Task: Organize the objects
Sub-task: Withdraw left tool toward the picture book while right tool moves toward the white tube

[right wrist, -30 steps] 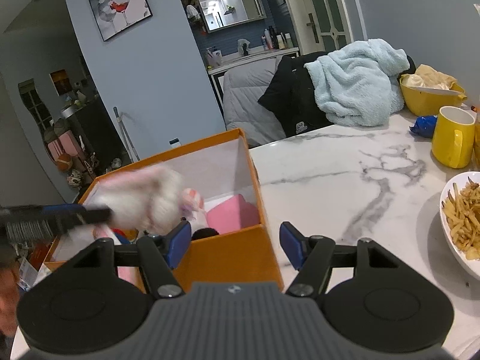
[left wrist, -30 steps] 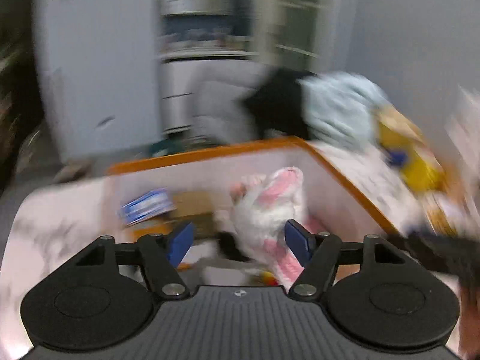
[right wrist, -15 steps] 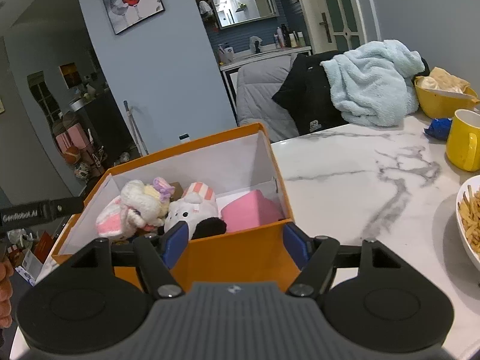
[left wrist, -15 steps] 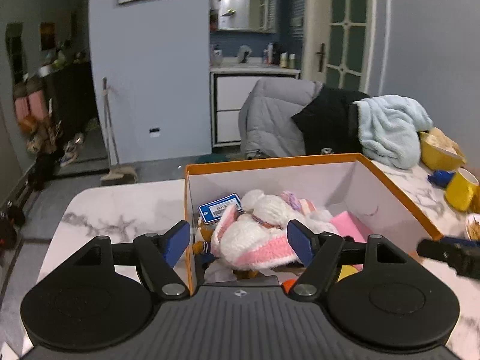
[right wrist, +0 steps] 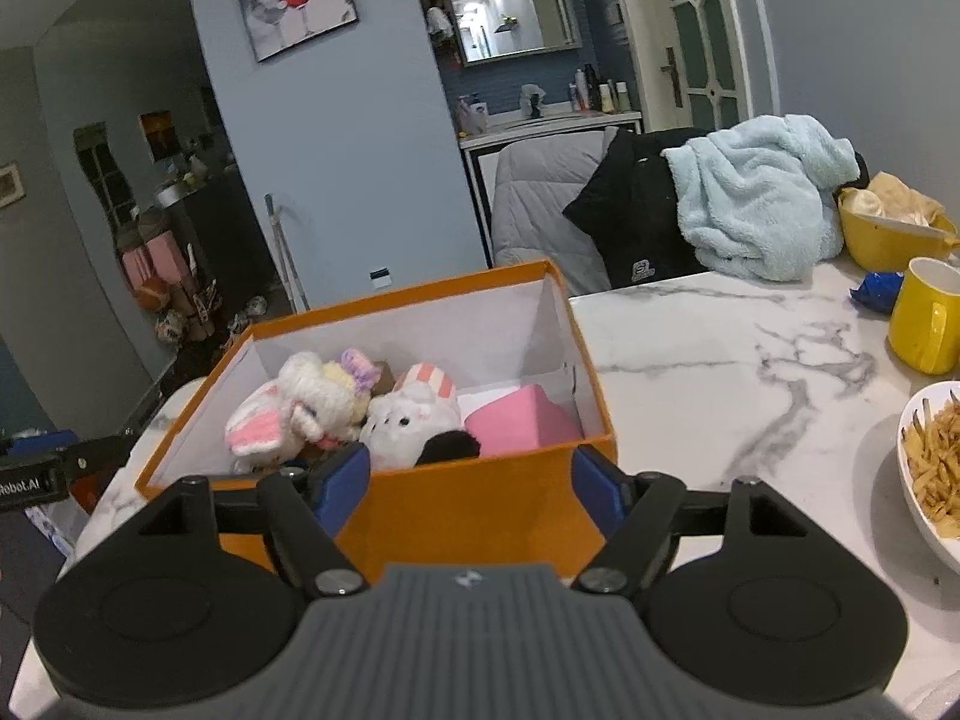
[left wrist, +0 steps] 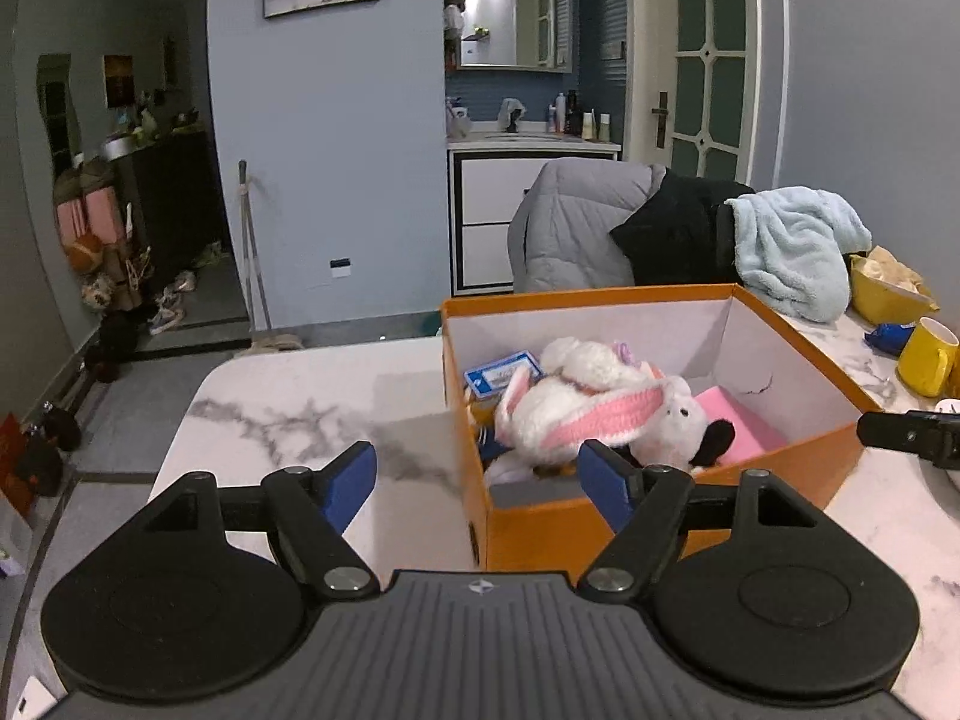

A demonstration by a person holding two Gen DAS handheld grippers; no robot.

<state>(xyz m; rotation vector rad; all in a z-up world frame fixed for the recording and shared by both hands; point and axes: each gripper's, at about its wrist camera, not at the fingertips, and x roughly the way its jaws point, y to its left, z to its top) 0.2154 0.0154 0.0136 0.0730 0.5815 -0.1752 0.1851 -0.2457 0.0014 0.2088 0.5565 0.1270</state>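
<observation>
While both of my tools hang in front of the orange box (right wrist: 480,504), neither has hold of anything; my left tool (left wrist: 477,477) has its jaws spreading wider, one blue pad over the bare marble surface (left wrist: 300,396) and the other in front of the box's near corner, with only that corner in the gap and nothing pressed; my right tool (right wrist: 468,480) is also opening, its pads standing either side of the box's near wall without gripping it; the box sits open on the surface, and inside it lie a white plush rabbit with pink-lined ears (left wrist: 576,414), a second white plush toy with a striped pink top (right wrist: 414,414), a pink block (right wrist: 519,420) against the right-hand wall, and a blue-and-white card (left wrist: 501,372) toward the back; farther right on the surface stand a yellow mug (right wrist: 924,324), a yellow bowl (right wrist: 888,240) and a white dish of fries (right wrist: 933,468), well apart from the box; a light blue fleece (right wrist: 762,204) is heaped at the far edge.
</observation>
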